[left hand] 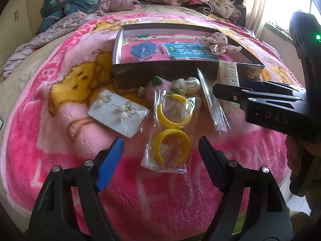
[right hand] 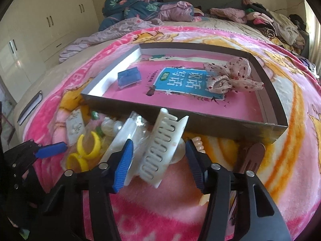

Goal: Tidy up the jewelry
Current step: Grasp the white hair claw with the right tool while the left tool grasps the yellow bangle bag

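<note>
Two grippers hang over the jewelry heaped on the pink blanket (left hand: 60,120) just in front of the shallow box (left hand: 152,74), and each has its own target straight ahead. Farthest left of that box's front wall lies the card of pearl earrings (left hand: 118,114), untouched. Next comes the left gripper (left hand: 160,156), fingers fairly wide and empty; the bag of yellow hoops (left hand: 170,128) lies directly ahead of them, its long axis running away toward the box, its near end roughly level with the fingertips but clear of both pads. Right of that, the right gripper (right hand: 158,160) is about half open around the white claw clip (right hand: 162,146), which leans against the box wall, long axis pointing at the box. The left pad looks close against it and the right pad stands off, so I judge it straddled, not yet clamped.
</note>
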`<state>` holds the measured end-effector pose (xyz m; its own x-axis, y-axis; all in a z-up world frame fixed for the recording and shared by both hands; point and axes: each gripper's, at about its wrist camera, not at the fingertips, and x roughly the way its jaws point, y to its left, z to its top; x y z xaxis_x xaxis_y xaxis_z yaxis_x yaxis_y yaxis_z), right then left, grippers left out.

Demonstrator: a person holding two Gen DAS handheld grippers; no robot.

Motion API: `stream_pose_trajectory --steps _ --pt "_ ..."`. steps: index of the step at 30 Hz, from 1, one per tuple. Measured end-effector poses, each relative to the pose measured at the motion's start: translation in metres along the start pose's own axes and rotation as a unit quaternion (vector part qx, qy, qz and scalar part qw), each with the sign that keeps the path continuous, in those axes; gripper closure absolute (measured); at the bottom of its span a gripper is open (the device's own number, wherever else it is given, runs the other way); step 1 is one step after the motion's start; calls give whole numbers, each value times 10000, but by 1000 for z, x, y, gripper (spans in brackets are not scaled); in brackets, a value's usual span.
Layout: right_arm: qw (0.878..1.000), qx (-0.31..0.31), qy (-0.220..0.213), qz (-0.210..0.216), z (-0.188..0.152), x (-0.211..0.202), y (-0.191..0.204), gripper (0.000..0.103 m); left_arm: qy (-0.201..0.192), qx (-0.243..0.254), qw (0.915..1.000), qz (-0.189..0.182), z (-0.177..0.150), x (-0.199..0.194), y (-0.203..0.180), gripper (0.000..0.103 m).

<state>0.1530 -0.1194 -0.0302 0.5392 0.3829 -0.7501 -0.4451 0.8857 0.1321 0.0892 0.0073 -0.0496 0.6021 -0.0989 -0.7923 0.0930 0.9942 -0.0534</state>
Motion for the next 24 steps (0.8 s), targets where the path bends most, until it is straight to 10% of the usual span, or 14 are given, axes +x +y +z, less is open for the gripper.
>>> stream_pose_trajectory --steps 10,24 --pt "10000 -5 -43 74 -3 0 -2 74 41 -87 10000 -26 0 9 0 67" --pt "9996 104 -87 252 -29 -37 -14 75 -146 -483 9983 -293 -7 -21 14 69"
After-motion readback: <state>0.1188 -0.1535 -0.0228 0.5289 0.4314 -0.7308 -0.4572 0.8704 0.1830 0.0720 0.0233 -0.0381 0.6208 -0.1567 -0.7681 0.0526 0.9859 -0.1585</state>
